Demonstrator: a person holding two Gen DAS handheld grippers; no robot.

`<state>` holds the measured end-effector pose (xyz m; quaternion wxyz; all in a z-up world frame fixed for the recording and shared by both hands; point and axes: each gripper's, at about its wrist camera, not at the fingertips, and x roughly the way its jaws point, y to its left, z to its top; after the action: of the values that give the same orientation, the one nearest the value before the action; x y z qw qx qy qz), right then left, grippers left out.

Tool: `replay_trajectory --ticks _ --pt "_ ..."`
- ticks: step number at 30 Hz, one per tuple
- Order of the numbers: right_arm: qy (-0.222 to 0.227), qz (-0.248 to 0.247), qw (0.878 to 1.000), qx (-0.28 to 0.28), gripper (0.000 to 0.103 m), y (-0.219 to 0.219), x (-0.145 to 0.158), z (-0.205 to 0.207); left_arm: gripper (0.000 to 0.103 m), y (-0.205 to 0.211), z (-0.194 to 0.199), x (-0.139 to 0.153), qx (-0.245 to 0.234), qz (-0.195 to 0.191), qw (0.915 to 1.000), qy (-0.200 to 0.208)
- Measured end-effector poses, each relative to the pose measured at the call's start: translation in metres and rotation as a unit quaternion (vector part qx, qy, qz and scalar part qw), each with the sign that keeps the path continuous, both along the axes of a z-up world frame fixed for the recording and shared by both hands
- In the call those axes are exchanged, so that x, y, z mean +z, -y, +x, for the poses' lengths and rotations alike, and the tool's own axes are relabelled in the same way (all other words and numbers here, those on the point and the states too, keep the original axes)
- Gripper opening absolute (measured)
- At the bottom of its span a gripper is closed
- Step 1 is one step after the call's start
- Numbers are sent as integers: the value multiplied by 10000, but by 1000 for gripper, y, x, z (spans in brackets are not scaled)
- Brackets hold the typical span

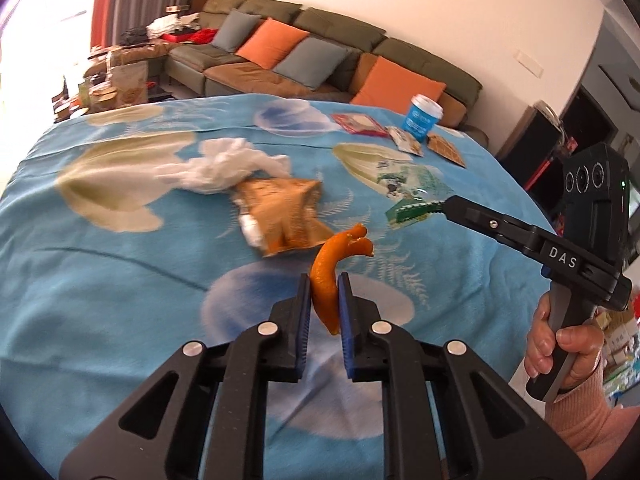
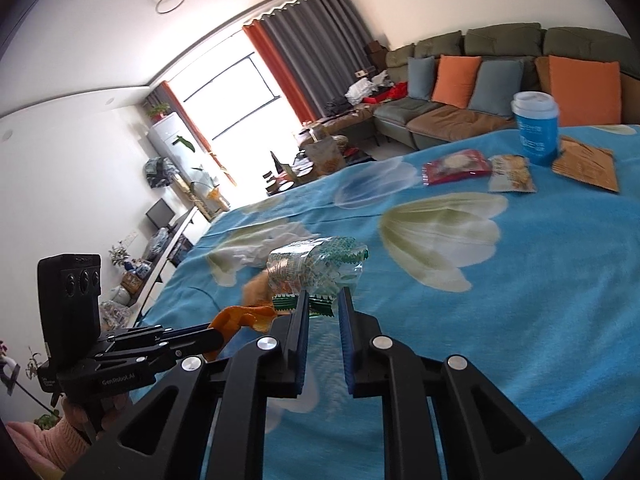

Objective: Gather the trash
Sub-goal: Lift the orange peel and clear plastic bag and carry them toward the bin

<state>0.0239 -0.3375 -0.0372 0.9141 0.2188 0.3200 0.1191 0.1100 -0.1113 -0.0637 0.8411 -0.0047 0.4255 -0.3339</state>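
Note:
My left gripper [image 1: 324, 284] is shut on a curled orange peel [image 1: 334, 264] and holds it above the blue floral cloth [image 1: 120, 280]. The peel also shows in the right wrist view [image 2: 240, 318]. My right gripper [image 2: 324, 300] grips the edge of a clear green-printed wrapper [image 2: 316, 268], lifted off the cloth; in the left wrist view the wrapper [image 1: 412, 196] hangs from its tip [image 1: 440, 206]. A brown paper bag [image 1: 284, 212] and a crumpled white plastic bag [image 1: 224, 168] lie on the cloth ahead.
At the far side stand a blue cup with a white lid [image 2: 536, 128], a red packet [image 2: 456, 166], a snack packet [image 2: 512, 174] and a brown wrapper [image 2: 586, 162]. A sofa with orange and grey cushions [image 1: 320, 56] runs behind.

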Motion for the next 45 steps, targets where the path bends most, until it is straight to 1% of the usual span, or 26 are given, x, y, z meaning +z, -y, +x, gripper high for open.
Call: replay_trajectory --ticks 10,22,34,38,45 --pt "139 106 9982 573 13 -44 4 13 14 -62 -11 13 590 -63 9982 86" --pt "161 177 9920 1243 13 -99 7 29 14 -126 -22 19 1221 -55 9924 140" --pt "110 136 9854 1693 13 -140 11 39 13 -173 -30 18 1716 -131 9850 131" --pt "60 137 9835 1800 13 -153 8 43 13 -184 -31 15 1846 -145 9826 113" --pt "61 120 9798 1998 13 -170 12 47 13 -202 -35 16 2063 -139 9783 158"
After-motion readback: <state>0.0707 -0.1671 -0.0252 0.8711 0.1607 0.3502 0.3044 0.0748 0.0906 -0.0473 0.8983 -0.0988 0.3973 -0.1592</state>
